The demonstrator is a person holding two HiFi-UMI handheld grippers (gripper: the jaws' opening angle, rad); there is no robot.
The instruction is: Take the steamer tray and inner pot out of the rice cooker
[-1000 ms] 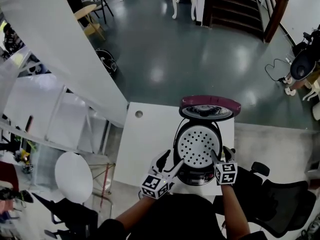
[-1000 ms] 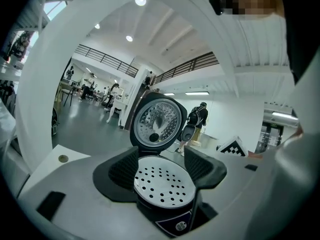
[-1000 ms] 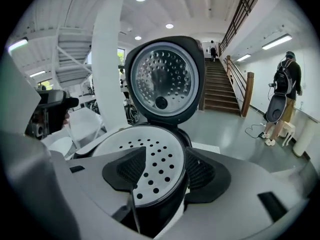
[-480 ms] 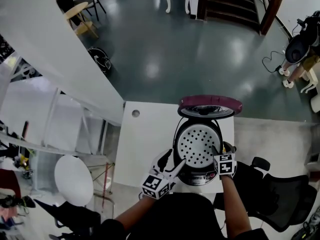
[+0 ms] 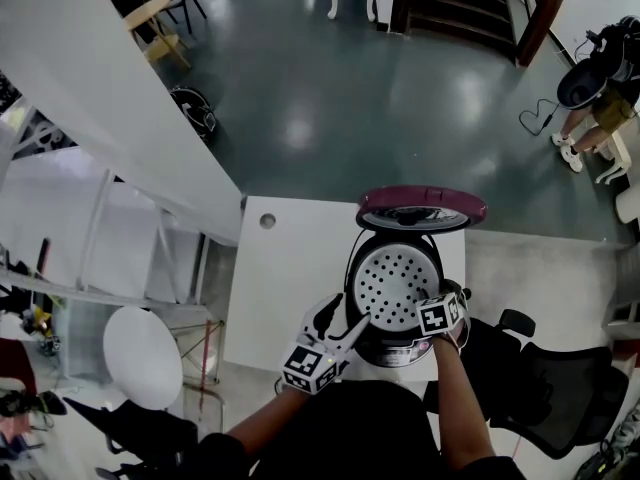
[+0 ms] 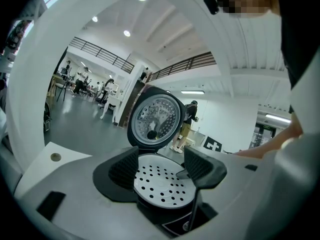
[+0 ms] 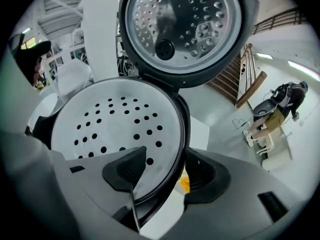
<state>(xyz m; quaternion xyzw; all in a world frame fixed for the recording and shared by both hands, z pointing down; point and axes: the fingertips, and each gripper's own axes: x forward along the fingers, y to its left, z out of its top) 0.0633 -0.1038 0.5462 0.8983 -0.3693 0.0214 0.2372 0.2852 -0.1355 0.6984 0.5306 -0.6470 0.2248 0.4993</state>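
Steamer tray (image 5: 395,278), white and pierced with round holes, sat level in the mouth of the rice cooker (image 5: 398,346). It covered whatever lay below it, so the inner pot could not be seen. The cooker's lid (image 5: 420,208) stood open and upright at the far side, its dimpled metal liner facing the tray. The cooker stood at the near right part of a white table (image 5: 290,268), close to the person's body.

In the right gripper view, the right gripper (image 7: 167,166) had its jaws spread astride the near right rim. One jaw was over the tray (image 7: 115,129) and the other outside the cooker's black wall, with the rim passing between them and not visibly pinched. The lid (image 7: 182,24) filled the top of that view. From the head view, the right gripper (image 5: 437,303) was at the cooker's right front edge.

The left gripper (image 5: 340,325) hung at the cooker's left front. In its own view, the left gripper (image 6: 161,165) had its jaws parted and holding nothing, with the tray (image 6: 160,181) and lid (image 6: 154,116) framed between them.

A round cable hole (image 5: 267,221) marked the table's far left corner, and a black office chair (image 5: 530,368) stood to the right of the table.
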